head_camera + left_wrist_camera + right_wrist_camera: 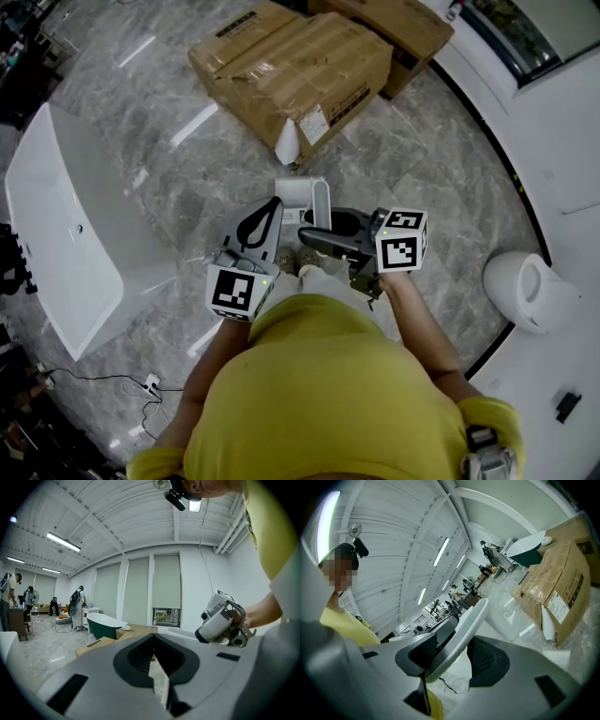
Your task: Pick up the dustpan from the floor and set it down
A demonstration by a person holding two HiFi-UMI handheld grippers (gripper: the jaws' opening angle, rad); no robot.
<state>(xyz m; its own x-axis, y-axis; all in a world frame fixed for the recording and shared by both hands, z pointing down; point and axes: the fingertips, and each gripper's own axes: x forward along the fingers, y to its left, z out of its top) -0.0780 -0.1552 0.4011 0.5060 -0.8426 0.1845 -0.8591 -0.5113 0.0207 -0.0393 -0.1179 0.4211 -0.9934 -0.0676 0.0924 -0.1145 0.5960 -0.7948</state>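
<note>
Held the long thin handle (471,616) of the white plastic dustpan (298,194) tight between the jaws of the right hand-held gripper (452,641), with the pan just in front of the person in a yellow shirt (319,394), low over or on the shiny grey stone floor (187,169), and with the left hand-held gripper (275,203) close beside, jaws together on nothing. Probably needed a firm squeeze, an upright handle and a slow, straight way down, with no letting go before a flat, steady landing. Could not read the small black print or the white label (313,123) on the big brown cardboard box (291,66) nearby; found only black-and-white squares on the marker cubes (401,241).
</note>
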